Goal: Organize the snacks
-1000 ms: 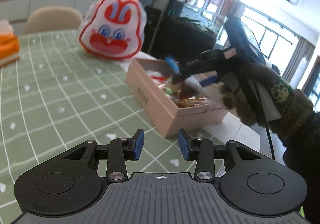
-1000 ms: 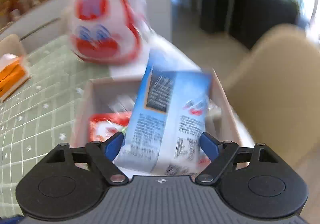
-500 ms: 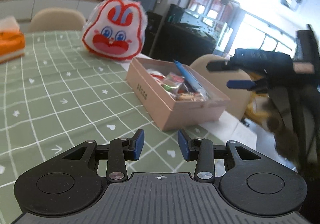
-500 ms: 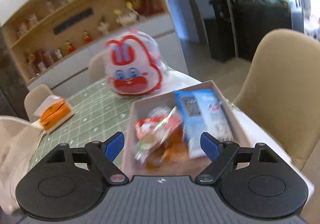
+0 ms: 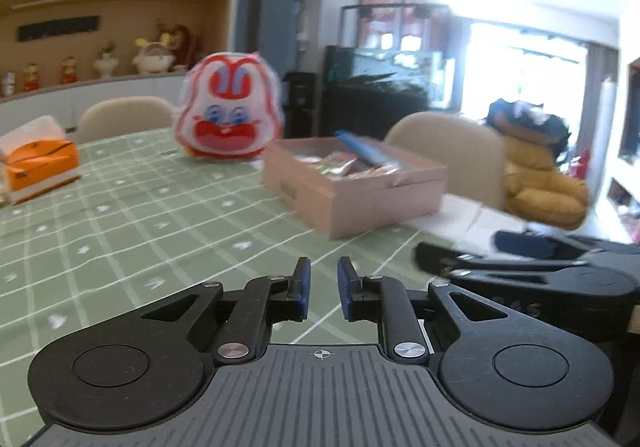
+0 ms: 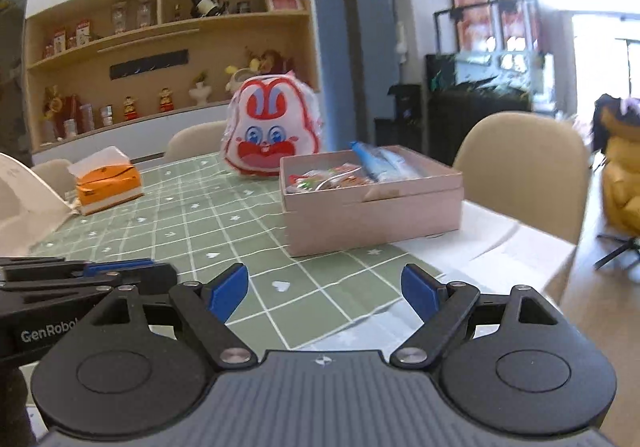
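Note:
A pink cardboard box stands on the green checked tablecloth near the table's right edge. It holds several snack packets and a blue packet leaning at the far side. My right gripper is open and empty, low over the cloth in front of the box. My left gripper is empty with its jaws nearly together, also low and short of the box. Each gripper shows at the edge of the other's view.
A red and white rabbit-face bag stands behind the box. An orange tissue box lies at the far left. Beige chairs ring the table. White paper lies at the table's right edge.
My right gripper let go of the blue packet into the box and pulled back and down to the table's near side. My left gripper also drew back and lowered.

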